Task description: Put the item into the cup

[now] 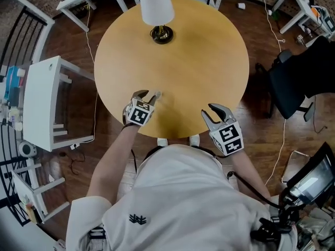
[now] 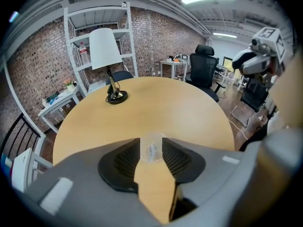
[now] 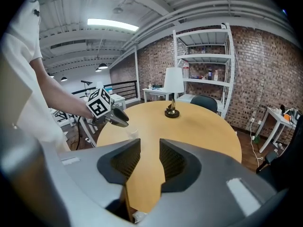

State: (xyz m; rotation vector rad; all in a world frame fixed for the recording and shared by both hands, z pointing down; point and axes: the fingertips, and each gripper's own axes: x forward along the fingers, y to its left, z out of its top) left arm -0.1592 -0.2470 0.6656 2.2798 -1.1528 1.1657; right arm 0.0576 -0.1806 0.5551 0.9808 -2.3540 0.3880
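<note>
Left gripper [image 1: 147, 94] sat low at the near left edge of the round wooden table [image 1: 209, 51] with its jaws spread. The clear cup [image 2: 151, 148] stood on the table right at the jaw tips, with a small pale item [image 2: 151, 151] visible inside it. Right gripper [image 1: 211, 111] hung over the near right edge, jaws apart with nothing between them. A white-shaded lamp [image 1: 157, 9] stood at the far edge. The surrounding room comprised a brick wall [image 2: 156, 41], white shelving [image 3: 208, 56], a black office chair [image 2: 204, 65] and a dark wood floor [image 1: 261, 114].
</note>
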